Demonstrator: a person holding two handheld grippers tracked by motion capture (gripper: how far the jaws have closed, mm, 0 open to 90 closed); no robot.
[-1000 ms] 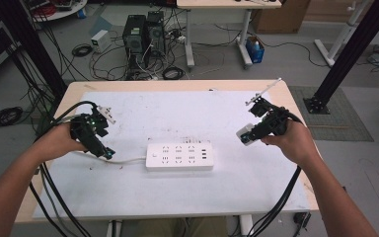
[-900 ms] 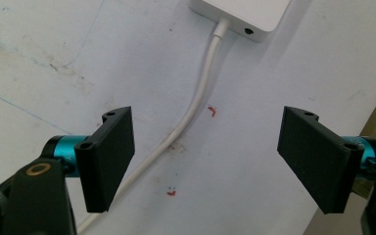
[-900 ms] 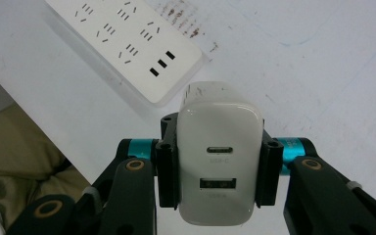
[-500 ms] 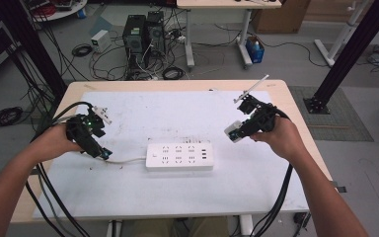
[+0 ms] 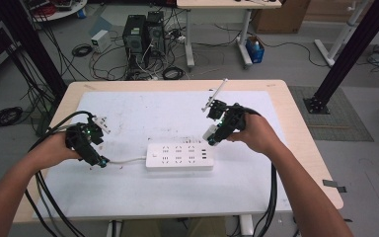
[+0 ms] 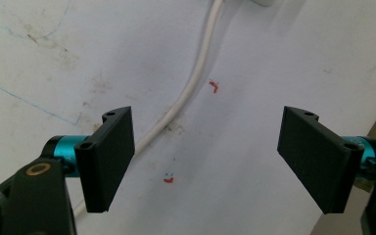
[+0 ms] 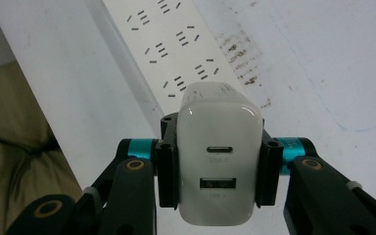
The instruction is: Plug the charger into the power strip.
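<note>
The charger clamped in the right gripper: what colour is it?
White, glossy charger, with two USB ports on its face; clearest in the right gripper view.

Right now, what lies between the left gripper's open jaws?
In the left gripper view, the left gripper frames bare white table with small red marks; the white cord runs past the left jaw.

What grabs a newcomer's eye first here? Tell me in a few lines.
First, the glossy white USB charger block clamped in the right claw, held just above the right end of the long white plastic power strip at the middle of the white-covered table. Next, the left claw, jaws wide apart and holding nothing, hovering over the strip's white cable at the table's left.
</note>
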